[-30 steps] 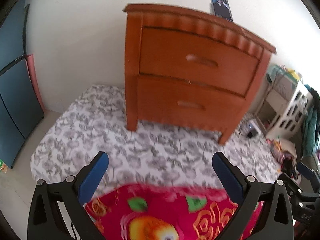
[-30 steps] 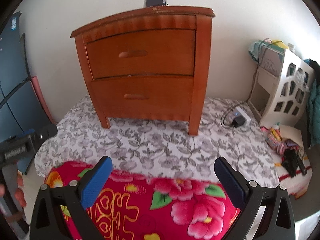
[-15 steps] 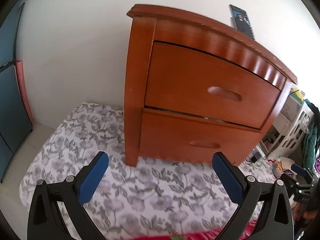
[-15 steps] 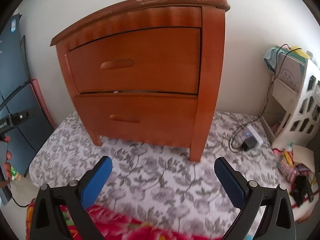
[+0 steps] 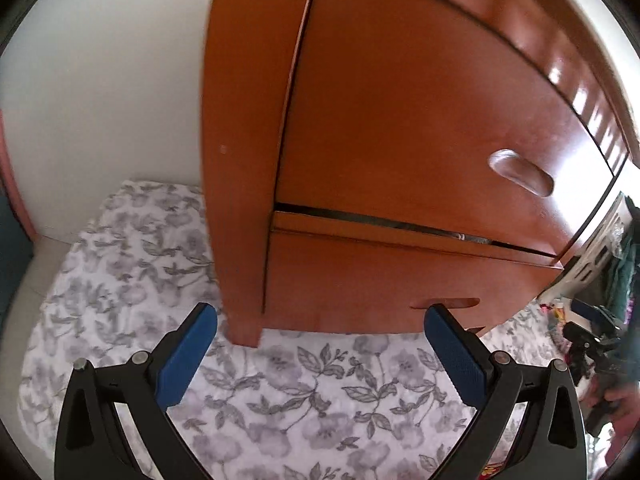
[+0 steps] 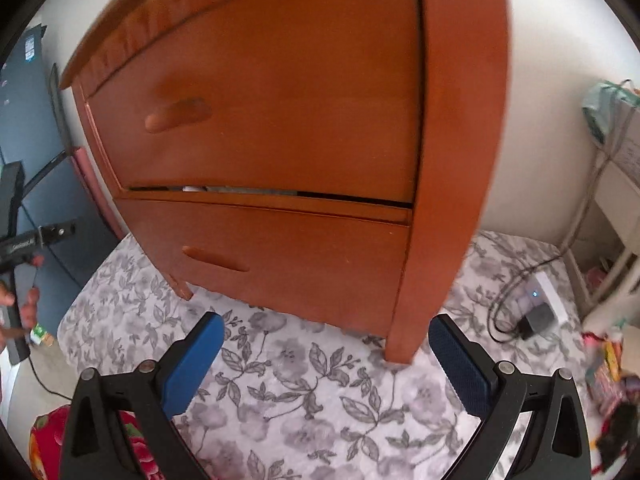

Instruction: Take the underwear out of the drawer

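Observation:
An orange-brown wooden nightstand with two closed drawers fills both views. Its upper drawer has a recessed handle; the lower drawer has a slot handle. A pale strip of cloth shows in the gap between drawers. No underwear is clearly visible. My left gripper is open and empty, close before the lower drawer's left half. My right gripper is open and empty near the nightstand's front right leg.
The nightstand stands on a grey floral sheet. A charger and cable lie at right beside a white shelf unit. A red floral blanket lies at lower left. A person's hand holds the other gripper.
Both grippers have moved forward and closer to the nightstand, which now fills the views. The red blanket has dropped almost out of sight. Both stay open.

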A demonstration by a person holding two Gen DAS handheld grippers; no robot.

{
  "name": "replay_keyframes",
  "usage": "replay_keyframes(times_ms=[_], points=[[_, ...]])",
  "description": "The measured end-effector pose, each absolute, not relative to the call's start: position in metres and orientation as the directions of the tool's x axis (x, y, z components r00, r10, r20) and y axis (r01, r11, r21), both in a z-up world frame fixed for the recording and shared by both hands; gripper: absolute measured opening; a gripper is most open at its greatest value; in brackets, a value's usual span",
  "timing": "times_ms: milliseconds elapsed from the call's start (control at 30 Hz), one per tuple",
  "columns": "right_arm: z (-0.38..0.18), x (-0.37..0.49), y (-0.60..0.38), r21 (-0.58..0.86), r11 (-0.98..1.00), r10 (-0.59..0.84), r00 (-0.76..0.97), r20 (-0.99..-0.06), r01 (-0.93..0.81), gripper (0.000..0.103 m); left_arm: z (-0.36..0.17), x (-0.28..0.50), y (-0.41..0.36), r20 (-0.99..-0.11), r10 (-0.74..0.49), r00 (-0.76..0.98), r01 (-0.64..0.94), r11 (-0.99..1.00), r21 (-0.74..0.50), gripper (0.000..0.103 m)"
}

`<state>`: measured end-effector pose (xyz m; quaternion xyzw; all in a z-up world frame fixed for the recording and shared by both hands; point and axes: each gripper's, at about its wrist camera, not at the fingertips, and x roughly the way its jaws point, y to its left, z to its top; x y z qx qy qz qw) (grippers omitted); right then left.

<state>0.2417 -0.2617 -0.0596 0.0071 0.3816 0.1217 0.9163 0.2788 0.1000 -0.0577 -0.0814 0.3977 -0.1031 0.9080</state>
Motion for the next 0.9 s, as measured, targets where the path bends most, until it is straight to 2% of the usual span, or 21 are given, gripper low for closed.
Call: replay_keyframes(times_ms=[300, 533, 900], points=[[-0.073, 0.284, -0.273, 0.175, 0.95, 0.307, 0.659, -0.686, -0.26, 0.103, -0.072, 0.318, 0.096, -0.7, -0.317, 0.64, 0.218, 0.948, -0.23, 0.103], [-0.073, 0.302, -0.268, 0.158, 0.936, 0.333, 0.647, -0.687, -0.314, 0.103, -0.074, 0.331, 0.09, -0.678, -0.366, 0.637, 0.269, 0.93, -0.249, 0.103], [-0.075, 0.304, -0.261, 0.12, 0.93, 0.326, 0.632, -0.703, -0.346, 0.103, -0.079, 0.336, 0.085, -0.691, -0.387, 0.611, 0.285, 0.922, -0.264, 0.103]])
